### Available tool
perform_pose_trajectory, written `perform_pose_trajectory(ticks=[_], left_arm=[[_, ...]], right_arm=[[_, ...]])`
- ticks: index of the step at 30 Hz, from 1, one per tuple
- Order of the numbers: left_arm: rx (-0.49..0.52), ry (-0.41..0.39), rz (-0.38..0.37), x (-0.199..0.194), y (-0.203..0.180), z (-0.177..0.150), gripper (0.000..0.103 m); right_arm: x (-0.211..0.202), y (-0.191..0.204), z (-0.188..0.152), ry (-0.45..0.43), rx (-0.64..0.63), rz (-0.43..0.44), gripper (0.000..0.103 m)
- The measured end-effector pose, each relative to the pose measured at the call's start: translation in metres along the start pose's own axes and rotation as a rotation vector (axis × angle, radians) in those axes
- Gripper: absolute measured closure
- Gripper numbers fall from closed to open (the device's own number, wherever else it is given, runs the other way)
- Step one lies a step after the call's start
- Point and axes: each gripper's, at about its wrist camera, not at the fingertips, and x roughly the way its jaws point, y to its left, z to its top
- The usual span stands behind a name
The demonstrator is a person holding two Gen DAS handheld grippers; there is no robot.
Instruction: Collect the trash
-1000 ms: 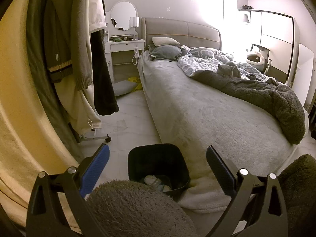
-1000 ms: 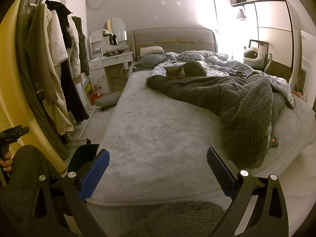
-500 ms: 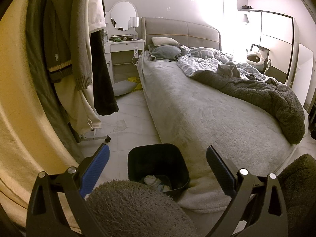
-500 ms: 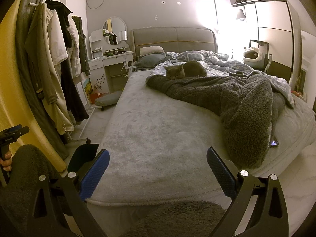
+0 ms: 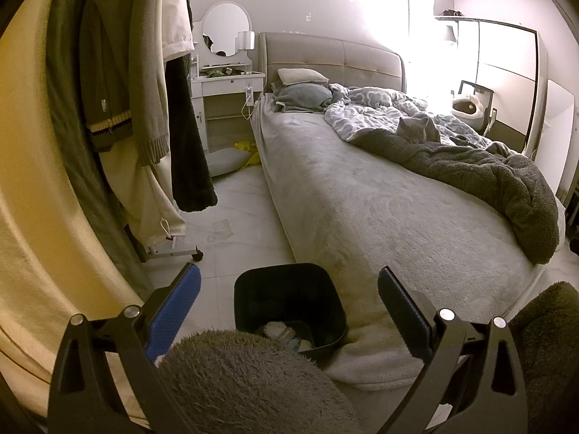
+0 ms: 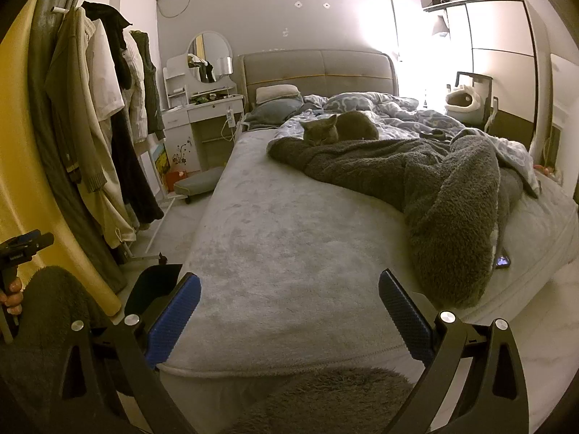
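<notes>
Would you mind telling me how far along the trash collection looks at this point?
Partly done: the black bin by the bed already holds some crumpled trash. Nothing is in hand; the left gripper and right gripper are both open and empty. Left: a clear wrapper lies on the floor.

The floor strip (image 5: pixel 239 217) between bed (image 5: pixel 362 209) and hanging coats (image 5: pixel 144 90) lies open, narrowed by the rack foot (image 5: pixel 177 251); the bin (image 5: pixel 286 300) stands at its near end, touching the bed's corner, mouth unobstructed; the near half of the mattress is bare; a blanket (image 6: pixel 416 181) and cat (image 6: pixel 340 130) occupy the far half.
</notes>
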Motion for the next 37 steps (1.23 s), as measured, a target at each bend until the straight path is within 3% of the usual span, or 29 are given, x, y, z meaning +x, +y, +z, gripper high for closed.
perform_pose_trajectory(ticks=[37], left_arm=[[-0.008, 0.013, 0.013, 0.0024, 0.0003, -0.0038, 0.003]], right_arm=[[0.0002, 0.0012, -0.001, 0.004, 0.003, -0.002, 0.003]])
